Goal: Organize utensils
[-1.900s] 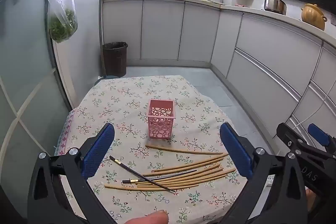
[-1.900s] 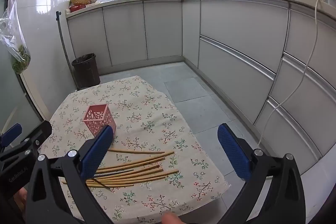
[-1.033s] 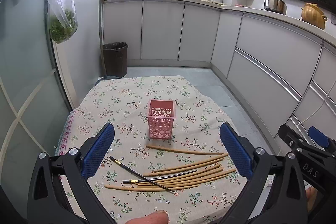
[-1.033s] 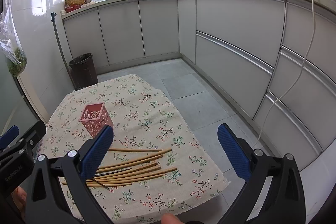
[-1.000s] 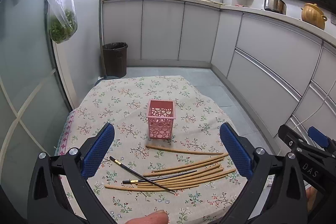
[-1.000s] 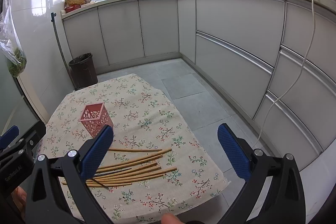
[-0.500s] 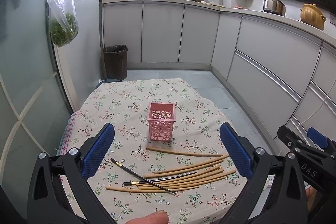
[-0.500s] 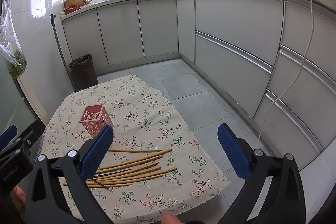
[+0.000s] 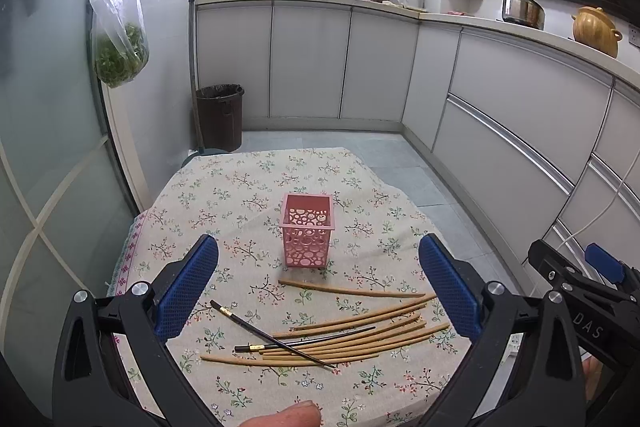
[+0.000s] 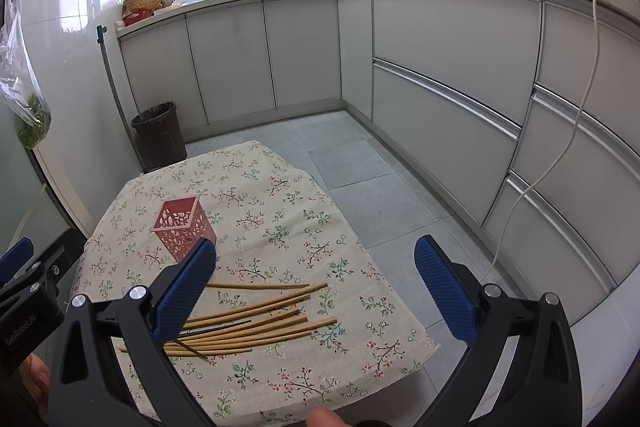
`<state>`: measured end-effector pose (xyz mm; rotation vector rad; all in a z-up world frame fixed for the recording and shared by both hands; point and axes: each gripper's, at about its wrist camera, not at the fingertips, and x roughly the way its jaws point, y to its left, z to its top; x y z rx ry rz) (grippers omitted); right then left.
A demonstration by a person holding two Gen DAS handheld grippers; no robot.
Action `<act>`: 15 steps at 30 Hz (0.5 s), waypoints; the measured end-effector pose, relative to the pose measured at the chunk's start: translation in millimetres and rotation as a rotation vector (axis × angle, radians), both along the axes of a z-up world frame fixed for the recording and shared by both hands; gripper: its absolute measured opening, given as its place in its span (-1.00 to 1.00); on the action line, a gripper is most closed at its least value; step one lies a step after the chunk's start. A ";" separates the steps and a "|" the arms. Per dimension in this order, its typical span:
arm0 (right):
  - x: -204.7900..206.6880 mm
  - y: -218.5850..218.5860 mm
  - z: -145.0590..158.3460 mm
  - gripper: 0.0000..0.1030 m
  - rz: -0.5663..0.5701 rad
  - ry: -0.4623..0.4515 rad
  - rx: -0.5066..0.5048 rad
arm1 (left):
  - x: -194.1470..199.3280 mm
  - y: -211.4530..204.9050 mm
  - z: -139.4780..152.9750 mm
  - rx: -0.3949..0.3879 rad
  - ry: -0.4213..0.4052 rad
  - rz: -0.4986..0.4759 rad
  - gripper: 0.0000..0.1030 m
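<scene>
A floral cloth covers the bench [image 9: 240, 195] in a white-cabinet kitchen. Slim wooden chopsticks [image 9: 360, 331] lie just before the perforated pink holder [image 9: 307, 239]. Both the left hand-held gripper [image 9: 318, 283] and right hand-held gripper [image 10: 316, 279] hover agape, empty.

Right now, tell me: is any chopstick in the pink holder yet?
No: the pink holder stands empty, and the chopsticks lie on the tablecloth.

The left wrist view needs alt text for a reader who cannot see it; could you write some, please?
An open left gripper hovers over a floral tablecloth where wooden chopsticks and two black chopsticks lie before an empty pink holder.
</scene>
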<state>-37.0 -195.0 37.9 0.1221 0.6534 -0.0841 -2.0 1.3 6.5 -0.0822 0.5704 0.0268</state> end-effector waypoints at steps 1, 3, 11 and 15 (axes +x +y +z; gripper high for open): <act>-0.1 0.2 0.0 0.88 -0.001 0.000 -0.001 | 0.3 -0.1 -0.4 -0.001 0.000 0.000 0.87; -0.1 0.2 -0.1 0.88 0.000 0.001 -0.002 | 0.5 -0.5 -0.7 0.001 0.001 -0.001 0.87; 1.1 -0.7 -1.5 0.88 -0.003 0.005 -0.001 | 0.3 -0.4 -0.8 0.000 0.002 -0.001 0.87; 1.4 -9.1 -0.8 0.88 -0.042 0.003 0.023 | 2.1 -1.0 -3.7 -0.001 0.013 -0.008 0.87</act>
